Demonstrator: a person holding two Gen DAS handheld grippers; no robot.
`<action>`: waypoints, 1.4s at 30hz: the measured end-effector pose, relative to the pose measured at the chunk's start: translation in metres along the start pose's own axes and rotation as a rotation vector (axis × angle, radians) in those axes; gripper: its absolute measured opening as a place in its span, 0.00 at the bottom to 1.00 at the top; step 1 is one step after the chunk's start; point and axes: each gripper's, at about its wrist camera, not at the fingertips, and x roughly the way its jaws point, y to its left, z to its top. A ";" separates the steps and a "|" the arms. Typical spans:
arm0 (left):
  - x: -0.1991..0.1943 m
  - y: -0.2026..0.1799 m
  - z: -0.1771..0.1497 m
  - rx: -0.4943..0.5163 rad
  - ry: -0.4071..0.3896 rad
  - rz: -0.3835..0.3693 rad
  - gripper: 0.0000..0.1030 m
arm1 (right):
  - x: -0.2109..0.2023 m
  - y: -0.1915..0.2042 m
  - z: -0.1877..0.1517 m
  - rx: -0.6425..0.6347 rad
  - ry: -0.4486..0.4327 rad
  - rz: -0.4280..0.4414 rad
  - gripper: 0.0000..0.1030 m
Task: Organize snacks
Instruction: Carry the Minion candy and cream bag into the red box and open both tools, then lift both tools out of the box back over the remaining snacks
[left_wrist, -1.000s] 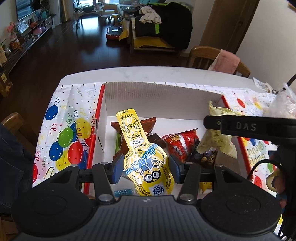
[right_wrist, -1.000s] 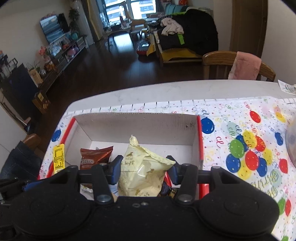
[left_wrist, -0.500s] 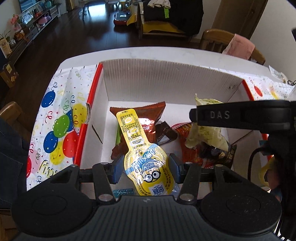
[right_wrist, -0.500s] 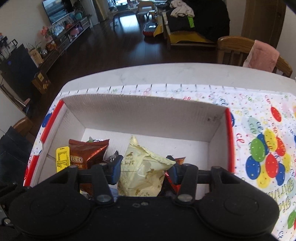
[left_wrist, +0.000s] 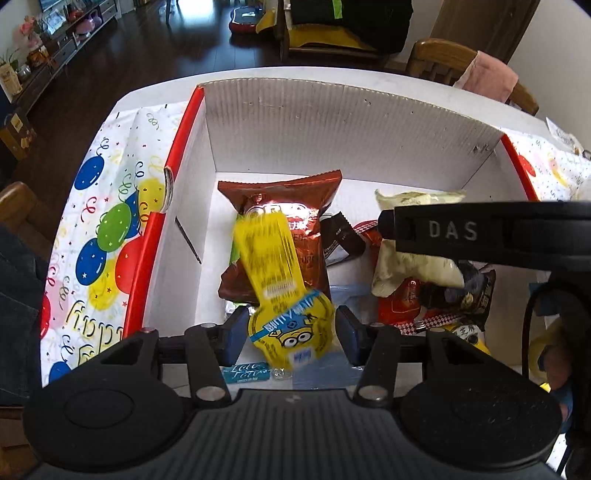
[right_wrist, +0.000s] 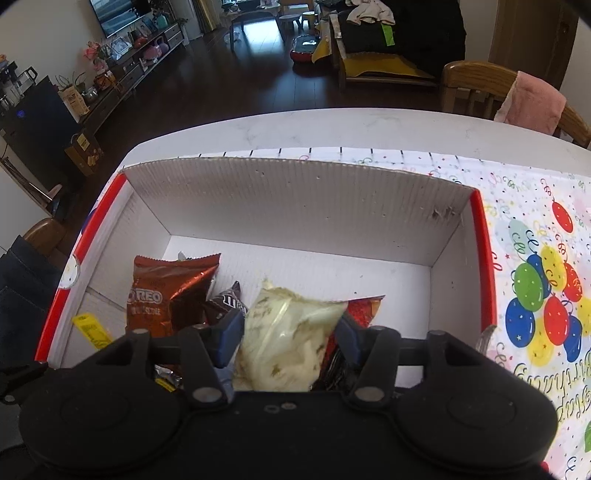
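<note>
We hold the yellow pouch (left_wrist: 284, 291) over the box (left_wrist: 332, 122), our left gripper (left_wrist: 291, 332) pinching its round bottom. It looks light, soft and slick, so the wide base suits gripping. Its long axis runs toward eleven o'clock, neck leading. Our right gripper (right_wrist: 288, 332) pinches the pale bag (right_wrist: 288, 339) above the box floor.
</note>
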 end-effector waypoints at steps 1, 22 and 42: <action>0.000 0.000 0.000 0.001 -0.002 -0.002 0.49 | -0.002 -0.001 -0.001 0.000 -0.005 0.000 0.58; -0.052 0.003 -0.016 0.015 -0.114 -0.055 0.57 | -0.078 0.004 -0.022 -0.033 -0.132 0.021 0.72; -0.123 0.023 -0.060 0.042 -0.239 -0.125 0.68 | -0.148 0.022 -0.063 -0.071 -0.268 0.090 0.86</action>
